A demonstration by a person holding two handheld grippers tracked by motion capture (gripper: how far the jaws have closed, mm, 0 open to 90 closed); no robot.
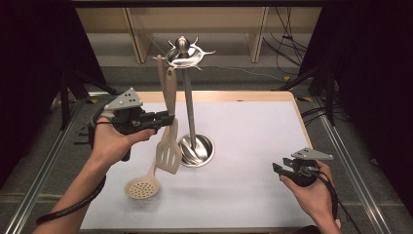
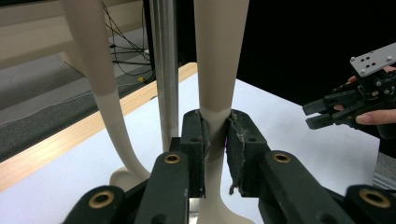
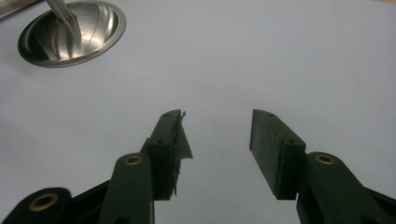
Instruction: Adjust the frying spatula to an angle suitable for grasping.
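Observation:
A steel utensil stand point(image 1: 190, 112) rises from a round dish base point(image 1: 197, 150), with a ring of hooks point(image 1: 184, 52) at its top. Two beige utensils hang beside the pole. My left gripper point(image 1: 168, 118) is shut on the handle of the slotted spatula point(image 1: 169, 151); in the left gripper view both jaws pinch that handle point(image 2: 219, 60). Whether the spatula's top is on a hook I cannot tell. The skimmer spoon point(image 1: 142, 186) hangs to its left, its handle point(image 2: 93, 70) free. My right gripper point(image 1: 277, 168) is open and empty, low at the right point(image 3: 217, 135).
A white mat point(image 1: 243, 195) covers the wooden table. The stand's pole point(image 2: 164, 70) stands just behind the gripped handle. The dish base point(image 3: 70, 35) lies far ahead and left of the right gripper. Metal rails run along both table sides, and cables lie on the floor behind.

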